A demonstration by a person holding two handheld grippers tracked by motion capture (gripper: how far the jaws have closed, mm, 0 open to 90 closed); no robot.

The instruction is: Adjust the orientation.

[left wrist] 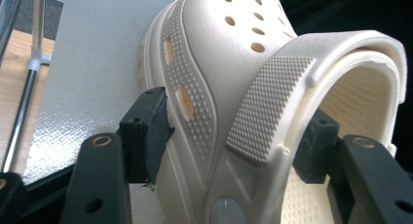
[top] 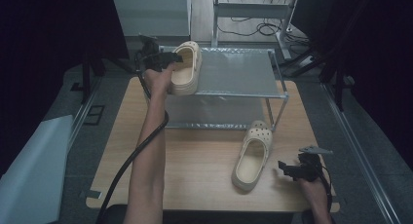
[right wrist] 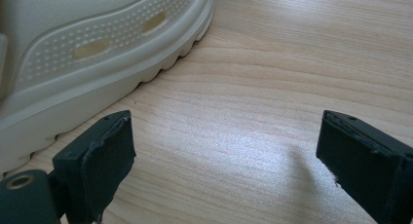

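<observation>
The left hand-held gripper (left wrist: pixel 234 151) clamps the side wall of a clog (left wrist: pixel 272 87) on the rack's (top: pixel 234 73) top shelf, while the right hand-held gripper (right wrist: pixel 229 156) (jaws wide apart) hovers over the bench (right wrist: pixel 272 63) beside a second clog (top: pixel 253 156).
</observation>
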